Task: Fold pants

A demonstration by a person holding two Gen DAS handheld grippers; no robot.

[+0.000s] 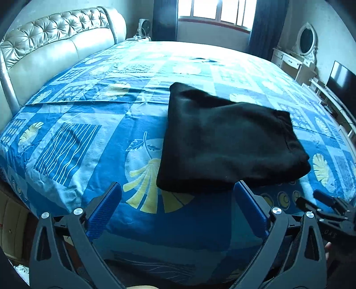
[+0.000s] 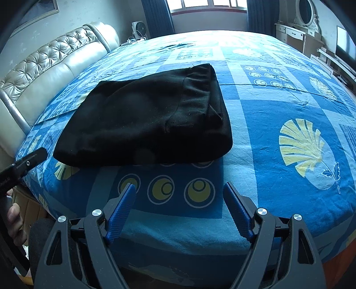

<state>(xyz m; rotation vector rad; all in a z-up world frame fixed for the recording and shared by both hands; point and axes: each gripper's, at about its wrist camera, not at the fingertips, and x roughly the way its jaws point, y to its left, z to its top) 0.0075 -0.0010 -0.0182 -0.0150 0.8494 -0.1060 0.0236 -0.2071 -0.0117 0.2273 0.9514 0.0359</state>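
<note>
Black pants (image 1: pixel 224 142) lie folded into a thick rectangular bundle on the blue patterned bed sheet (image 1: pixel 89 111). In the right wrist view the pants (image 2: pixel 151 124) show the gathered waistband at the far right end. My left gripper (image 1: pixel 178 189) is open and empty, just in front of the bundle's near edge. My right gripper (image 2: pixel 179 189) is open and empty, a short way in front of the bundle. The right gripper also shows at the right edge of the left wrist view (image 1: pixel 322 200), and the left gripper at the left edge of the right wrist view (image 2: pixel 33 157).
A padded cream headboard (image 1: pixel 55 49) runs along the left of the bed. A white dresser with an oval mirror (image 1: pixel 304 42) and a TV (image 1: pixel 340 80) stand at the right. A window (image 1: pixel 218 11) with dark curtains is at the far end. A fan (image 2: pixel 139 29) stands beside the headboard.
</note>
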